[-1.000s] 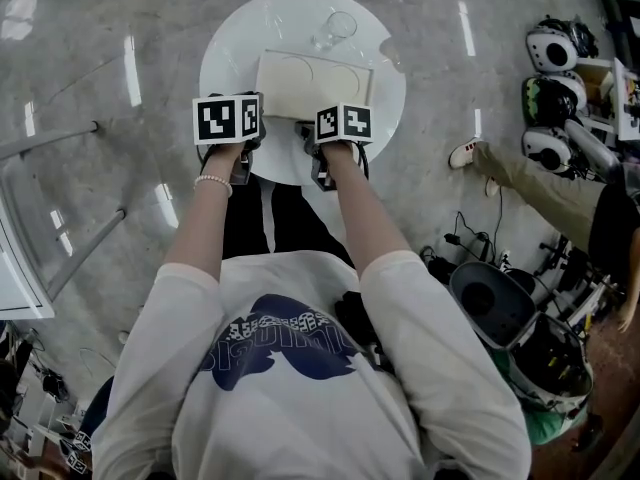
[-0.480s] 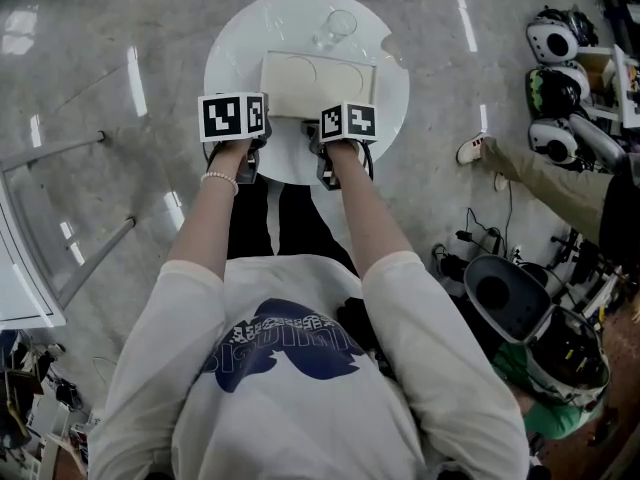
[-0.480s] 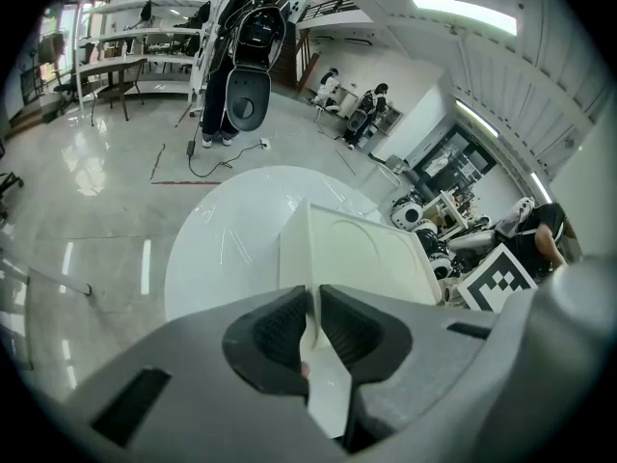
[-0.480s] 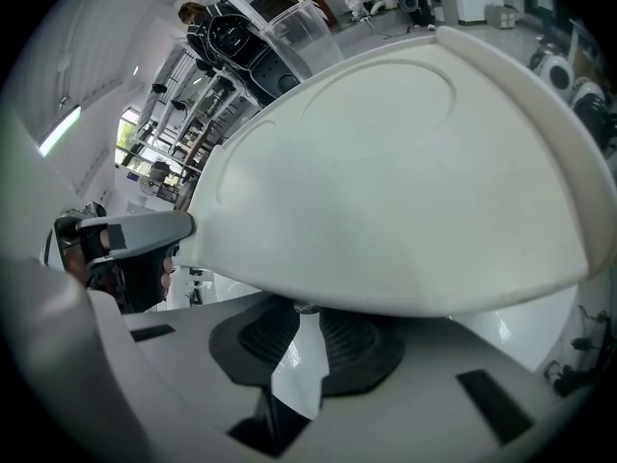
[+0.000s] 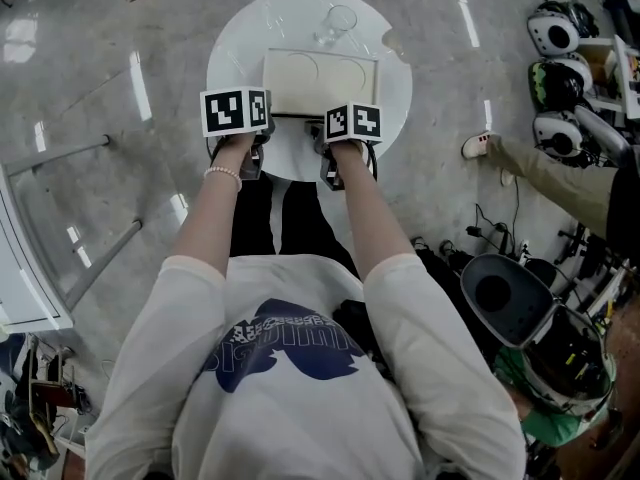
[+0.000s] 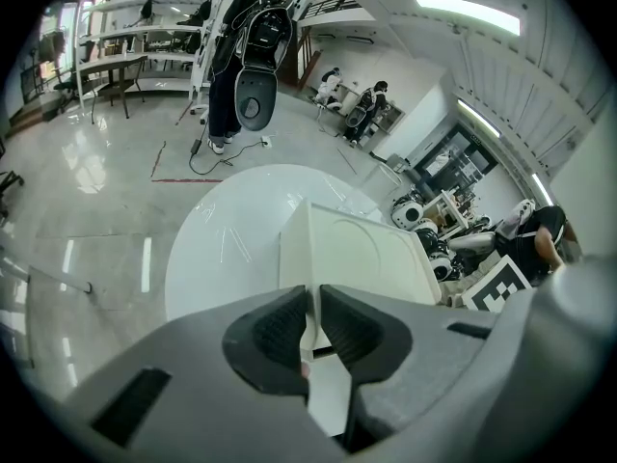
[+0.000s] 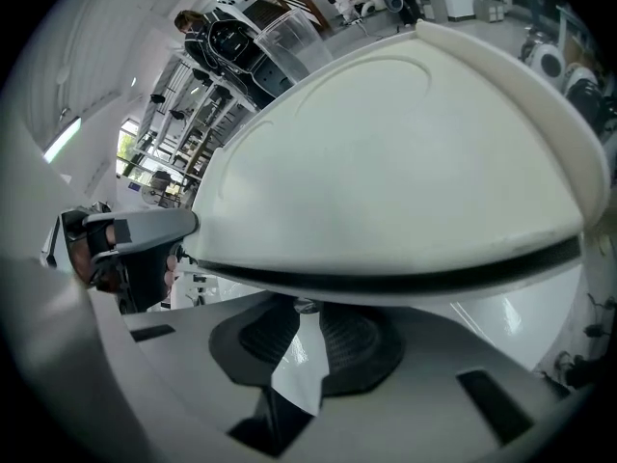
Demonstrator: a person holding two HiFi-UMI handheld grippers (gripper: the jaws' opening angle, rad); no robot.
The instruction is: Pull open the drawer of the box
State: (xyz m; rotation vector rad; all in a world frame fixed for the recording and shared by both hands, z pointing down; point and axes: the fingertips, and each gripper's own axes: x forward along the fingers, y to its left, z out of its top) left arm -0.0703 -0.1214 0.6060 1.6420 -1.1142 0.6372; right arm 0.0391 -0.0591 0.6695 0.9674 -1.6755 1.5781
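A cream box (image 5: 320,81) sits on a round white table (image 5: 240,38). In the head view both grippers are at the box's near side, their fingertips hidden under the marker cubes. My left gripper (image 6: 310,328) is shut on the box's near left corner edge (image 6: 308,258), which stands as a thin upright wall between the pads. My right gripper (image 7: 307,318) is under the box's front face (image 7: 405,162), its pads closed on a small grey drawer knob (image 7: 307,305). A dark slit (image 7: 386,280) runs along the front of the box just above the knob.
A clear glass cup (image 5: 340,20) stands on the table behind the box. At the right are someone's leg (image 5: 545,173) and helmets (image 5: 555,78). A metal frame (image 5: 90,198) stands at the left. My own legs are close under the table's near edge.
The head view has drifted a little. Both grippers keep their places at the box's near side, and the box looks the same.
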